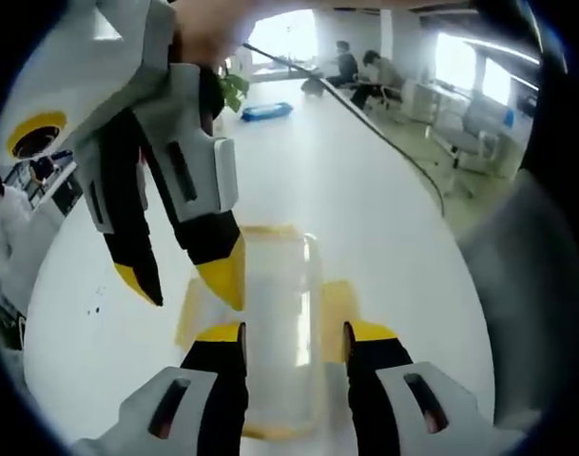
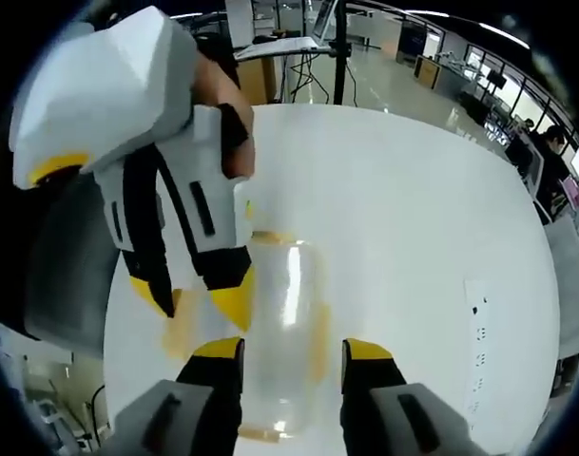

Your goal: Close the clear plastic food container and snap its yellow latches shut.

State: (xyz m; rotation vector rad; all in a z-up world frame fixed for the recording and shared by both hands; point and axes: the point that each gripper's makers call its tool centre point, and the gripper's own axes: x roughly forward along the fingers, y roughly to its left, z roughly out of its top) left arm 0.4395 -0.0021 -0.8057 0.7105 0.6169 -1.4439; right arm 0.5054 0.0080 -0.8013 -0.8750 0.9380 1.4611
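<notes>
I count one clear container [image 1: 279, 332] on the white table [image 1: 384, 209], lying between the spread jaws of my left gripper [image 1: 294, 334]. My right gripper [image 2: 291, 353] also has its jaws spread, one on each side of the container. I see yellow latches [image 1: 337, 304] along its sides; the exact count is unclear. One blue object [image 1: 266, 111] lies far off.

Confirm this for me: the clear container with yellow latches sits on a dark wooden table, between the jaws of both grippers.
Not quite. The table is white, not dark wood; the left gripper view shows that plainly, as does the right gripper view. The rest holds: the clear container with yellow latches lies between the jaws of the left gripper and of the right gripper.
</notes>
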